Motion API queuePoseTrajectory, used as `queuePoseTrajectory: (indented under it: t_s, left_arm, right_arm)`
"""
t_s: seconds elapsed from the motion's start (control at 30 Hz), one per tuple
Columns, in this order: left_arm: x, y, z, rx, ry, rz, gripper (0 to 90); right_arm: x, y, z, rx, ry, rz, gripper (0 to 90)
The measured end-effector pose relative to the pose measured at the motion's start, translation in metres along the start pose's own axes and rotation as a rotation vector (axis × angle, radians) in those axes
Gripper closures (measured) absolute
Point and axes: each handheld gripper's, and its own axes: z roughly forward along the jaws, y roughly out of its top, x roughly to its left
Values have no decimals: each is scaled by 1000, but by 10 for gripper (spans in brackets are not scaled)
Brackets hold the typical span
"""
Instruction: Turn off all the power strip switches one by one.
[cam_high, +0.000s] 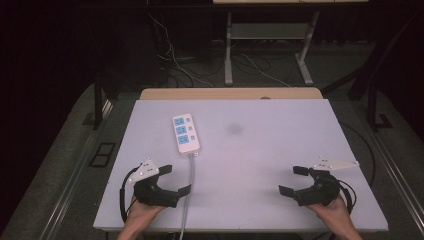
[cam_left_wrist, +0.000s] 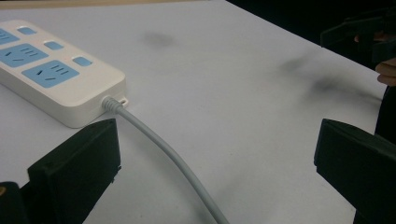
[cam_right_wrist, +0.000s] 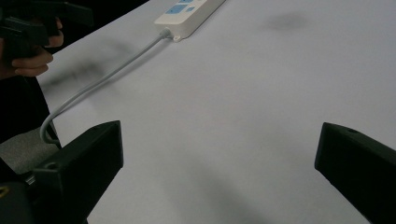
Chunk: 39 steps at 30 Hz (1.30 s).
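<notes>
- White plastic power strip (cam_high: 187, 133) with blue sockets: long axis points away from left gripper (cam_high: 175, 180), the nearer one.
- Left gripper and right gripper (cam_high: 294, 180): jaws spread, empty.

A pale lavender-white worktop (cam_high: 280, 165) is seen, with a strip of light wood along its far edge. A white power strip (cam_high: 186, 133) with blue sockets is laid flat on its left half, and its grey cable (cam_high: 188, 190) is run across the surface to the near edge. A faint dark smudge (cam_high: 234, 129) is marked near the middle.
</notes>
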Motion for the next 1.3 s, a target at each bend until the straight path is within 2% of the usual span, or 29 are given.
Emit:
queuePoseTrajectory:
  t_s: [0.37,0.5,1.03,1.3]
  left_arm:
    - [-5,10,2,67,-24,9,0]
    - [-4,15,3,75,-26,14,0]
    - [7,41,5,145,-37,35,0]
    - [16,54,9,160,-54,30,0]
  right_arm:
    - [1,-2,0,14,-6,-7,10]
    - [0,-2,-1,11,-7,-9,10]
    - [-1,-2,-2,9,-4,1,10]
    - [-1,-3,-2,12,-1,1,10]
